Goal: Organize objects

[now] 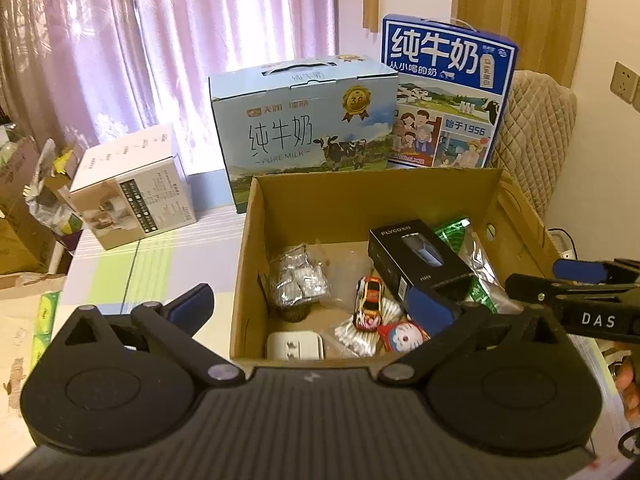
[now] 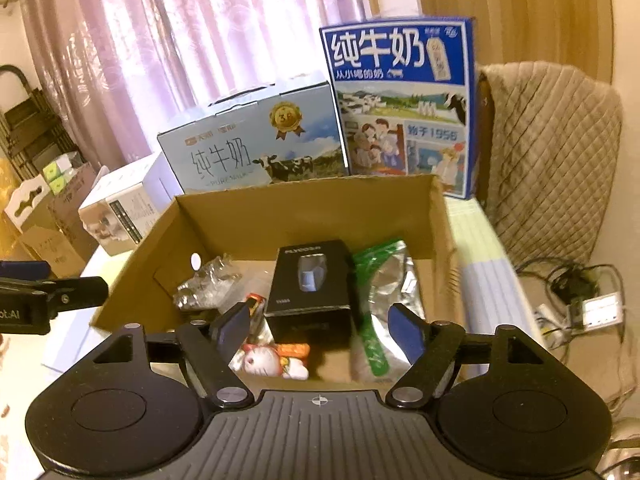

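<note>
Black shaver box (image 2: pixel 310 286) lies flat in cardboard box (image 1: pixel 360 200), long axis front-to-back; both hand-held grippers spread, empty.

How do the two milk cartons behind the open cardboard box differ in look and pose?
The light blue milk carton lies on its long side and sits low; the dark blue milk carton stands on end and rises taller. The light blue one shows a gold medal badge and "PURE MILK" under a cow photo; the dark blue one carries cartoon people and "1956". The light blue one is left of the dark blue. Both have top carry handles and stand behind the cardboard box.
</note>
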The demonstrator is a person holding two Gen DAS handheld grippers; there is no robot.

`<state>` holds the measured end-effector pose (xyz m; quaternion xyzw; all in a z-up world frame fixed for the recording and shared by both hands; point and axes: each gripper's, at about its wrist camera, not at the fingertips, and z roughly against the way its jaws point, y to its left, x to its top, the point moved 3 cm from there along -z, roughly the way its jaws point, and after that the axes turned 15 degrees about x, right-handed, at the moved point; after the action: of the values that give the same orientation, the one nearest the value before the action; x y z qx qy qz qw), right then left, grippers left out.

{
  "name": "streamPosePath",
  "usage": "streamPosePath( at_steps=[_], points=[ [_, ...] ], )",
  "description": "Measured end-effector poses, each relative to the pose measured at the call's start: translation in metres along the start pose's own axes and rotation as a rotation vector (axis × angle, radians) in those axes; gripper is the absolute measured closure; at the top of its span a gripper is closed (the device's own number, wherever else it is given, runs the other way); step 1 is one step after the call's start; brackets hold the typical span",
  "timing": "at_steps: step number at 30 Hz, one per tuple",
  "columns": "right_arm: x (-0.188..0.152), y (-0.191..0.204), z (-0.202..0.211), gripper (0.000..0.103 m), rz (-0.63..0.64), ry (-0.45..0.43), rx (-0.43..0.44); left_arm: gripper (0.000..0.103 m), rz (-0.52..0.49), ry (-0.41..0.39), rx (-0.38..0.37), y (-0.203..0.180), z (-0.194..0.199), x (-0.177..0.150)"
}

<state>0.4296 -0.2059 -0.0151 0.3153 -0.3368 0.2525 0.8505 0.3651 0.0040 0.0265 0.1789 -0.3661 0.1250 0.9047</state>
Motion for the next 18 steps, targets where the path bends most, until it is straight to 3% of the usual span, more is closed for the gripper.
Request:
streamPosePath(
  at_steps=[7, 18],
  points=[
    [-0.020, 0.019, 0.033, 0.029, 0.094, -0.022, -0.011, 0.001, 0.049, -0.009, 0.016, 0.002, 0.034, -0.025],
    [-0.061, 0.063, 0.074, 0.029, 0.066, -0.006, -0.014, 0.001, 0.096, -0.033, -0.029, 0.034, 0.083, -0.070]
  ],
)
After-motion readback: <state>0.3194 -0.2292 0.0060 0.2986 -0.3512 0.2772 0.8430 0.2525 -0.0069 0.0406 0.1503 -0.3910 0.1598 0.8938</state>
